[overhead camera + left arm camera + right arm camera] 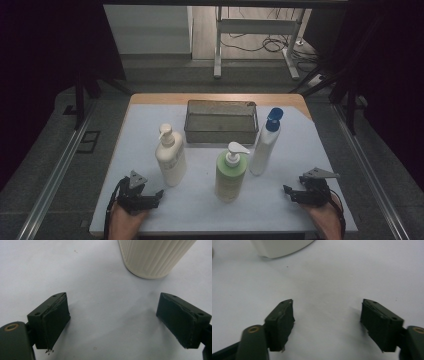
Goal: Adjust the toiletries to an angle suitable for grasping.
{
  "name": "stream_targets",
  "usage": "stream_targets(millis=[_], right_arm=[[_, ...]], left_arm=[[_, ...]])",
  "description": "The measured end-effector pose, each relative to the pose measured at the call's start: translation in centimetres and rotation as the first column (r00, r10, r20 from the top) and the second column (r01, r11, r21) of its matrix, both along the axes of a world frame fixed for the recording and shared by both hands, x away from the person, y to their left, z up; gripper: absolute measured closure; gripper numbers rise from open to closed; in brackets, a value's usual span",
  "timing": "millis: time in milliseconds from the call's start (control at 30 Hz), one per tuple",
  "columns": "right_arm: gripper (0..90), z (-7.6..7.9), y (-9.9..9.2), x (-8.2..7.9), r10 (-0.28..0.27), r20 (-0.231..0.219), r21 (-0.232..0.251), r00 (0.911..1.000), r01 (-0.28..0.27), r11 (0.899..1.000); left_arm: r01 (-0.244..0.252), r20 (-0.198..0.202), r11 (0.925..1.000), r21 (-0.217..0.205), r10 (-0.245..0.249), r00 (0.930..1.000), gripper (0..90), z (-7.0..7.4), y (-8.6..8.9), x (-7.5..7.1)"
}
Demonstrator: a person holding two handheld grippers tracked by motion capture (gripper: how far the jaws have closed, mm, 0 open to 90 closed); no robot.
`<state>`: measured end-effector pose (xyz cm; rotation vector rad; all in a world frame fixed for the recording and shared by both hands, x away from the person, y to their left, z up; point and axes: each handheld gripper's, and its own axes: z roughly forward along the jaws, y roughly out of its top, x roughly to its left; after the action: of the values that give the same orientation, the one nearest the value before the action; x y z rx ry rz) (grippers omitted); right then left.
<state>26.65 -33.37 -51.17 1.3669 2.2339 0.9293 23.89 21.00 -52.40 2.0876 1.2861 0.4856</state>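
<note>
Here both claws [159, 194] [286, 189] gape empty, bottles [231, 172] fronting the mesh basket [221, 134].

In my left gripper view, the cream ribbed bottle [155, 257] is cut off by the top edge, so I get just its base. In my right gripper view, a white bottle [280, 247] is cropped the same way, and I can't tell which one it is. From the high view, my forearms run off the bottom edge. The mesh basket [221, 131] is too dim for me to see inside, and the bottle labels are too small to read.
</note>
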Motion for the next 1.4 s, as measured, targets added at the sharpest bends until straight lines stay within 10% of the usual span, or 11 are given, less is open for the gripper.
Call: stream_targets(millis=[433,900,1400], right_arm=[[61.3,0.9,1.0,-0.2,0.108,-0.012,0.055,0.9941,-0.107,0.993],[69.3,2.7,2.8,0.1,0.154,0.001,0.15,0.988,-0.153,0.977],[89.5,5.0,7.7,1.1,0.198,0.065,0.145,0.9781,-0.205,0.968]], left_arm=[[0.0,0.001,1.0,0.0,0.0,1.0,10.8,0.0,0.0,0.0],[0.0,0.001,1.0,0.0,0.0,1.0,10.8,0.0,0.0,0.0],[0.0,0.001,1.0,-0.001,0.0,1.0,10.8,0.0,0.0,0.0]])
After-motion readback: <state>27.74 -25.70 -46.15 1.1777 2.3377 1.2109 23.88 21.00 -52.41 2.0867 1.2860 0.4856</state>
